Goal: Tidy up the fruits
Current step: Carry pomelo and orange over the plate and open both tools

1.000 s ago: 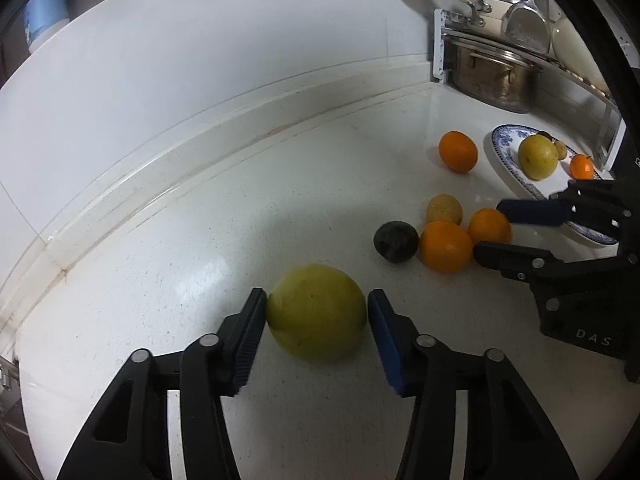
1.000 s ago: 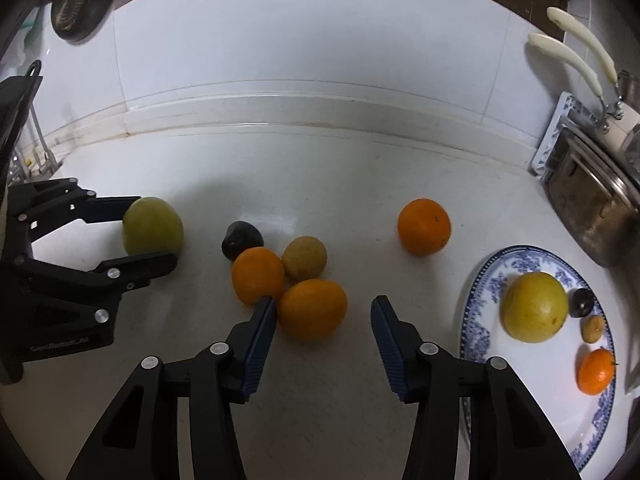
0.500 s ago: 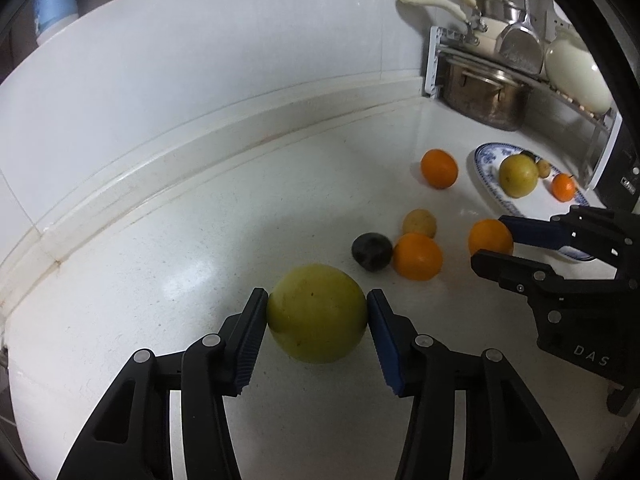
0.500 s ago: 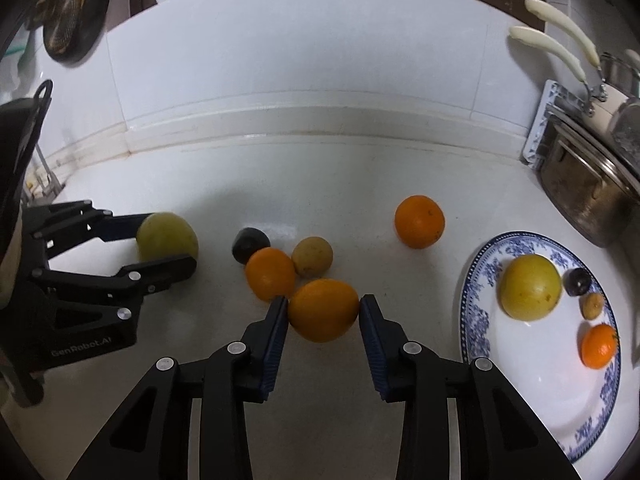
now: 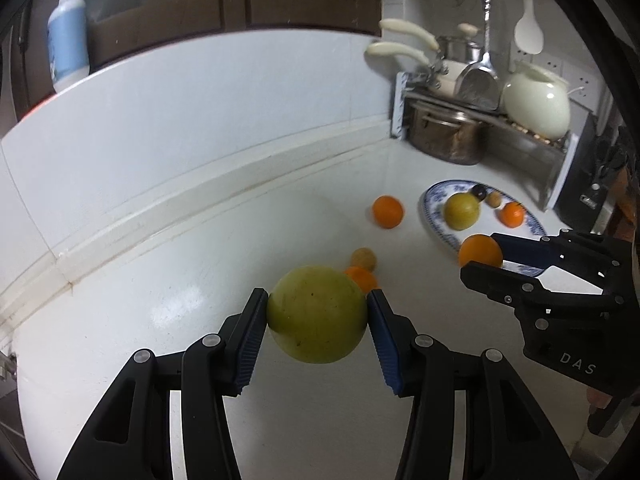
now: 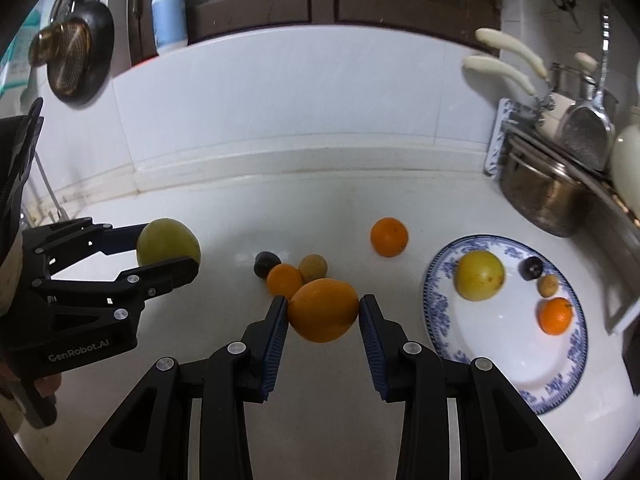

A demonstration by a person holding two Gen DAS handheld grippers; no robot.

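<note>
Left hand-held gripper (image 5: 317,314) tilted downward over the counter (image 5: 168,280), clamped on a green fruit (image 5: 317,314) held clear of the surface. Right hand-held gripper (image 6: 323,310) angled down likewise, pads pressed on an orange (image 6: 323,310). Ahead of it, three small fruits (image 6: 285,279) clustered on the counter; to its right, a plate (image 6: 516,360) bearing four fruits.

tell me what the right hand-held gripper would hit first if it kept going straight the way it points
Probably the small orange on the counter, just beyond the big orange that the right hand-held gripper holds. Depth is unclear, so it might pass above it.
</note>
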